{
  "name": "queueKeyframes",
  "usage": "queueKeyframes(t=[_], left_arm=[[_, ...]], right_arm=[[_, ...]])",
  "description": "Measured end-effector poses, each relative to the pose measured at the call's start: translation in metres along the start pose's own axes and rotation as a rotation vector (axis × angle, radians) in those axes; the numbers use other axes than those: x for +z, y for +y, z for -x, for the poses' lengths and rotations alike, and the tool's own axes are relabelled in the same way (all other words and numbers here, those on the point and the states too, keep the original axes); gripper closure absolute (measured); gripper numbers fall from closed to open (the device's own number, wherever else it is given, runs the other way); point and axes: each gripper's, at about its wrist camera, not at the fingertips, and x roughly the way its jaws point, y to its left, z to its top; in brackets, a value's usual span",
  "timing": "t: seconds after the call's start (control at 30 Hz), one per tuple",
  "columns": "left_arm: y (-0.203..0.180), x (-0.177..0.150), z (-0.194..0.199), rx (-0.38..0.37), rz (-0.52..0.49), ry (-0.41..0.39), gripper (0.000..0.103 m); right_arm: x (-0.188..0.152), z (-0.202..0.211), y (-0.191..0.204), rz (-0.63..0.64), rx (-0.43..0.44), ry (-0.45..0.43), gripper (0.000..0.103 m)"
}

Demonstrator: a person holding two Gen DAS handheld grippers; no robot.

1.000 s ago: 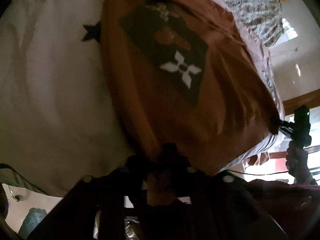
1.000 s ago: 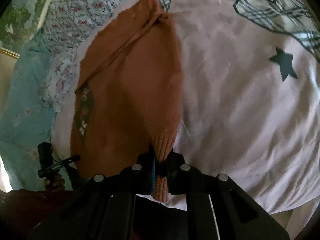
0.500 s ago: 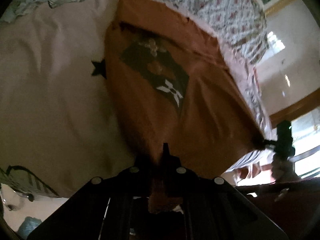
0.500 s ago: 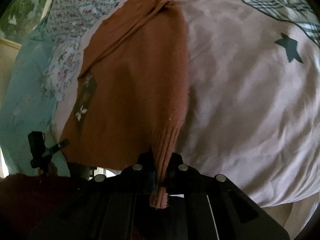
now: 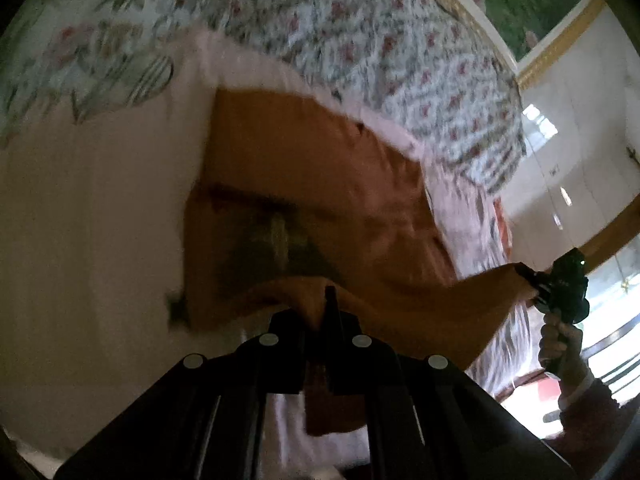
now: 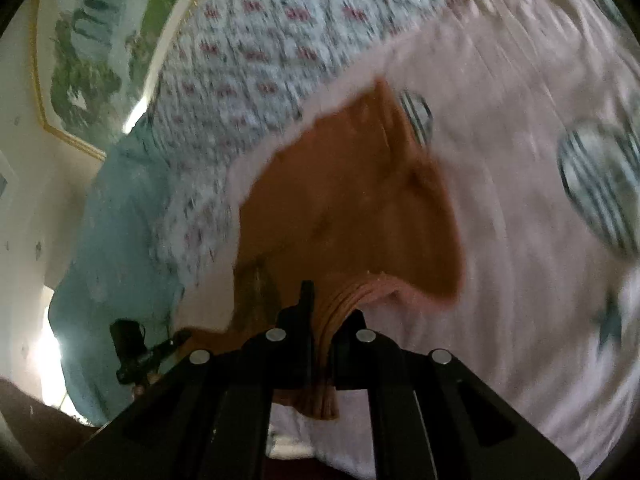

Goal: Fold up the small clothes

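Note:
An orange-brown knit sweater (image 5: 320,184) with a dark printed patch (image 5: 272,240) lies on a pink bedsheet (image 5: 92,220). My left gripper (image 5: 320,312) is shut on one corner of its bottom hem. My right gripper (image 6: 324,316) is shut on the ribbed hem (image 6: 344,300) at the other corner. Both hold the hem raised and carried over the sweater's body (image 6: 348,200), toward the neck end. The right gripper also shows in the left wrist view (image 5: 532,280), and the left gripper in the right wrist view (image 6: 176,340). Both views are motion-blurred.
A floral quilt (image 5: 380,40) lies past the sweater's far end, with a light blue cloth (image 6: 120,220) beside it. The sheet carries striped heart prints (image 6: 600,184) and a dark star (image 6: 612,320). A framed painting (image 6: 88,52) hangs on the wall behind.
Both grippers have lifted the hem and swung it forward over the sweater, so the lower half now folds over the printed patch. More of the quilt and wall shows now.

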Motion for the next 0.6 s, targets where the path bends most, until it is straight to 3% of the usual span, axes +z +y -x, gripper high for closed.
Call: queueKeyframes(t=[0.13, 0.27, 0.43, 0.6], left_arm=[[-0.002, 0.062, -0.030, 0.071, -0.038, -0.058, 0.098], [0.008, 0.115, -0.058, 0.105, -0.002, -0.105, 0.098], [0.033, 0.155, -0.096, 0.139, 0.062, -0.109, 0.098], [0.054, 0.174, -0.135, 0.169, 0.103, -0.069, 0.098]], right_arm=[[0.056, -0.042, 0.008, 0.060, -0.041, -0.041, 0.096], [0.108, -0.083, 0.003, 0.075, -0.073, -0.062, 0.096], [0.158, -0.127, -0.011, 0.066, -0.094, -0.049, 0.096], [0.186, -0.170, -0.028, 0.076, -0.137, 0.008, 0.096]])
